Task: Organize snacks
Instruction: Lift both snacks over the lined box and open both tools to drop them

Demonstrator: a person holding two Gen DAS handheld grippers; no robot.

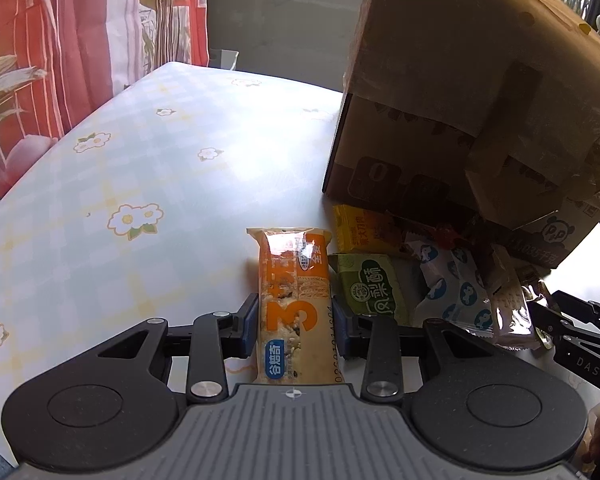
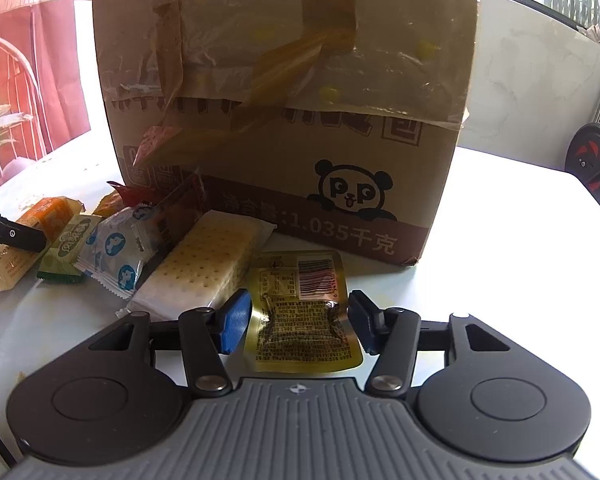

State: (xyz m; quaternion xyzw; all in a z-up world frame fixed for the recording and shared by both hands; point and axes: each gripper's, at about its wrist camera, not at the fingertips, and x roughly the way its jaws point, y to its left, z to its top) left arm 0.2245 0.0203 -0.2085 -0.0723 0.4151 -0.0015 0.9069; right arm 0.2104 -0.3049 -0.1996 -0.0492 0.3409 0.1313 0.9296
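with its fingers clenched on the orange cereal bar [image 1: 294,304], the left gripper [image 1: 296,326] should lift next; the right gripper [image 2: 300,324] straddles a gold sachet [image 2: 302,312], fingers released.

A home living or dining room is showing here: a floral checked tablecloth [image 1: 140,168] is covering the table, red patterned curtains [image 1: 40,60] are hanging behind it, and an exercise machine [image 2: 592,160] is standing beyond its far corner.

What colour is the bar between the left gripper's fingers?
Orange and cream bar, clearest in left wrist view.
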